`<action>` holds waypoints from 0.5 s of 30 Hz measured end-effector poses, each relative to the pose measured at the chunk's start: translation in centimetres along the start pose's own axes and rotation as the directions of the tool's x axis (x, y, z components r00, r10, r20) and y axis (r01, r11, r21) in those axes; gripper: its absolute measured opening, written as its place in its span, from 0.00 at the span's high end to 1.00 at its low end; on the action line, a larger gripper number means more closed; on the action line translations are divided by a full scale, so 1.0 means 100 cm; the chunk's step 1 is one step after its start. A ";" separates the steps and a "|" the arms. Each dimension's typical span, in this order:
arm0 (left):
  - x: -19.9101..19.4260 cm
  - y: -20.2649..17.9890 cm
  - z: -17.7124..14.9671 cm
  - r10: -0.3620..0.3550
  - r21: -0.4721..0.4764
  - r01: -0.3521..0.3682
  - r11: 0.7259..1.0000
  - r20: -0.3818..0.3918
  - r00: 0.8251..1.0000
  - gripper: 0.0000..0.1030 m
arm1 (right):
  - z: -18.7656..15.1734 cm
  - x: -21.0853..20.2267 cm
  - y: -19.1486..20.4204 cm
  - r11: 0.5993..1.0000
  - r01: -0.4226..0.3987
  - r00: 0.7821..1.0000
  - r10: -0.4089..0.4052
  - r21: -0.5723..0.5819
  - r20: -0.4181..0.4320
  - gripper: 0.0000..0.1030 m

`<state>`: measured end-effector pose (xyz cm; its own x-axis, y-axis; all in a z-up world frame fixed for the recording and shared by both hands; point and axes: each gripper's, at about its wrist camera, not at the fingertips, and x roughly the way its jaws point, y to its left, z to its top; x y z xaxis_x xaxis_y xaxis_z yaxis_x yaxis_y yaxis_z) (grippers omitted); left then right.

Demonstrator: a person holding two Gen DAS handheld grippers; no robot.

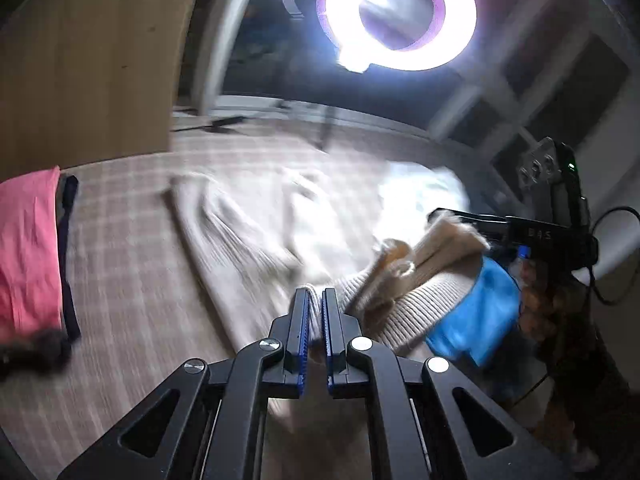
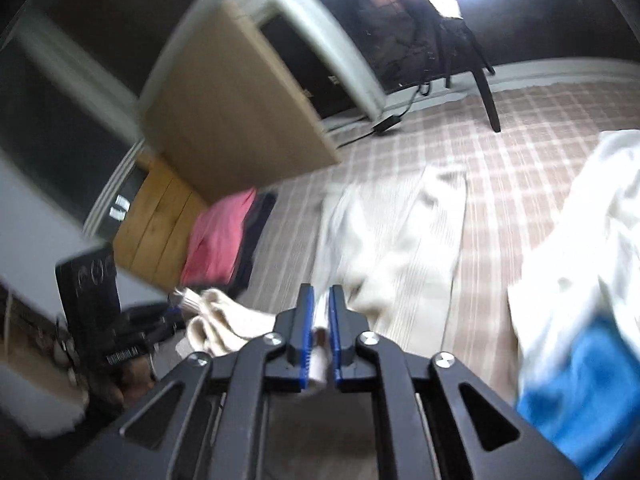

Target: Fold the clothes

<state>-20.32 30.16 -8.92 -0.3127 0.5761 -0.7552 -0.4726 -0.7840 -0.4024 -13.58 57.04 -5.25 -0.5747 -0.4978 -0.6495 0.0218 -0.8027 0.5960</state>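
Left gripper (image 1: 316, 300), bottom centre of frame, clamped thin edge of cream sweater (image 1: 256, 232); right gripper (image 2: 320, 304) likewise pinched same knit. Sweater draped from both grips across plaid bed (image 1: 132, 280), mid-frame. Risks judged: shallow bites slipping from stretchy knit; lifted hem dragging sweater crooked; swing snagging pink pile (image 1: 28, 248) at left edge.

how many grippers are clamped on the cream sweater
2. The left gripper pinches one part of the cream sweater, near the bed's front; the right gripper pinches another part beside it.
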 end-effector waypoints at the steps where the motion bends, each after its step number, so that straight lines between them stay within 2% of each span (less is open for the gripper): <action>1: 0.016 0.010 0.011 0.013 -0.020 -0.014 1.000 -0.012 1.000 0.95 | 0.011 0.011 -0.011 1.000 0.000 1.000 0.000 0.013 -0.005 0.94; 3: 0.047 0.027 0.028 0.041 -0.044 -0.042 0.998 -0.037 0.998 0.97 | 0.031 0.034 -0.039 1.000 0.018 0.999 -0.017 0.024 -0.035 0.95; 5: 0.080 0.048 0.037 0.089 -0.070 -0.094 0.993 -0.075 0.993 0.97 | 0.042 0.061 -0.053 0.995 0.098 0.991 -0.101 -0.031 -0.087 0.95; 7: 0.111 0.070 0.044 0.107 -0.112 -0.125 0.986 -0.155 0.982 0.97 | 0.050 0.085 -0.066 0.984 0.160 0.977 -0.169 -0.075 -0.133 0.92; 9: 0.111 0.093 0.047 0.085 -0.188 -0.114 0.975 -0.158 0.984 0.93 | 0.043 0.088 -0.075 0.990 0.116 0.979 -0.127 -0.078 -0.162 0.88; 10: 0.108 0.104 0.049 0.067 -0.223 -0.100 0.970 -0.149 0.987 0.89 | 0.038 0.088 -0.078 0.993 0.083 0.980 -0.096 -0.082 -0.176 0.79; 11: 0.102 0.113 0.050 0.053 -0.246 -0.085 0.965 -0.134 0.990 0.77 | 0.033 0.087 -0.079 0.993 0.057 0.980 -0.075 -0.103 -0.183 0.70; 12: 0.091 0.118 0.049 0.043 -0.248 -0.068 0.966 -0.108 0.993 0.70 | 0.026 0.086 -0.076 0.988 0.052 0.980 -0.079 -0.146 -0.183 0.67; 15: 0.068 0.109 0.035 0.017 -0.157 -0.028 0.987 -0.072 0.997 0.63 | 0.009 0.085 -0.069 0.967 0.096 0.975 -0.140 -0.238 -0.172 0.66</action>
<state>-30.48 26.38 -16.61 -0.2604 0.5446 -0.7973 -0.3280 -0.8265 -0.4575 -19.34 58.64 -14.53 -0.4226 -0.4298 -0.7979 0.1600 -0.9019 0.4012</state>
